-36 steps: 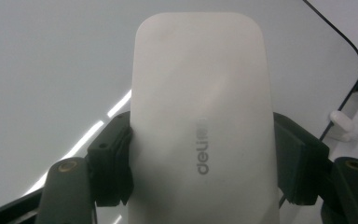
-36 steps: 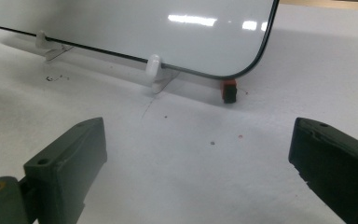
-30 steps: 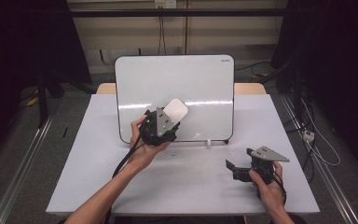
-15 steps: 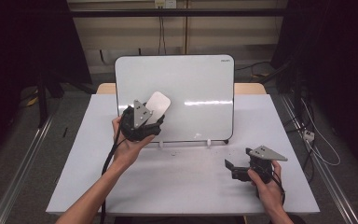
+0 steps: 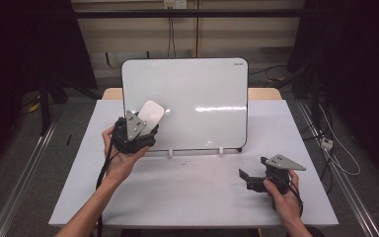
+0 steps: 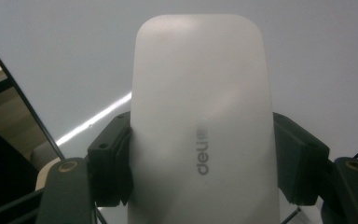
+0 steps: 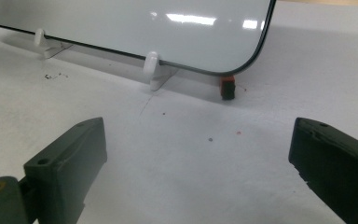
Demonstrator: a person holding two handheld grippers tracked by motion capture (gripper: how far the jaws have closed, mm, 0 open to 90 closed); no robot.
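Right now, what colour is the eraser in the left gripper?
White, with grey lettering; the eraser shows best in the left gripper view.

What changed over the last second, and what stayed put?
The left tool, shut on the white eraser, slid left across the whiteboard toward its left edge. The right tool stayed open, low over the table; the board did not move.

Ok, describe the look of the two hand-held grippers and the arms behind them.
Both are chunky black bodies. The left hand-held gripper and the right hand-held gripper each carry a grey three-cornered plate on top and trail a black cable. Their jaws are blocky, matt black, with brass-coloured pivot pins. The forearms show no sleeves.
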